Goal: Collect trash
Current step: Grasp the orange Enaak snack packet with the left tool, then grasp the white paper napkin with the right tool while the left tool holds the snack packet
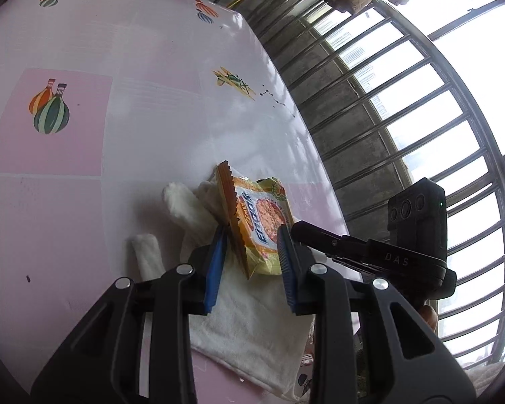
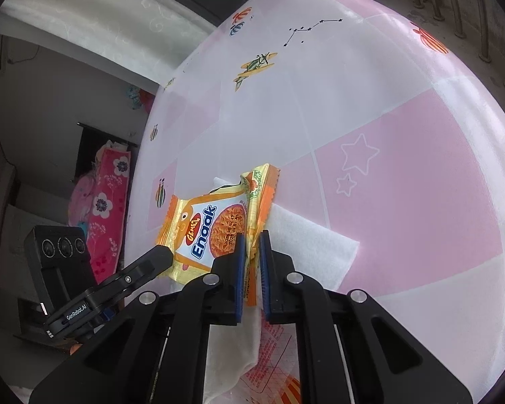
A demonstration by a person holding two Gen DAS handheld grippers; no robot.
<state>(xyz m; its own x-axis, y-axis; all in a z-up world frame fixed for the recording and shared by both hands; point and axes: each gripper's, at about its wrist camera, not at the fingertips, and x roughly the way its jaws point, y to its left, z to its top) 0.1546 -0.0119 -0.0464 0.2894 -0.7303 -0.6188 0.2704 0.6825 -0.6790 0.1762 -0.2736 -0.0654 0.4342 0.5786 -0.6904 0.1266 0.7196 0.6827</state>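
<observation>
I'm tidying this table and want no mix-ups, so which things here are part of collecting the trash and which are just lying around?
Part of the job:
- snack wrapper, yellow and orange, lifted off the table
- right gripper, shut on the wrapper's edge
- left gripper, closed on the wrapper's other end

Just lying about:
- white cloth under the wrapper
- pink patterned tablecloth
- window bars

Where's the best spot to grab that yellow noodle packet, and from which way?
Best by its flat crimped end seams, which are thin enough to pinch. The packet lies on a white cloth, folded up. The right gripper already pinches the right edge from the near side; the left gripper straddles the other end.
</observation>
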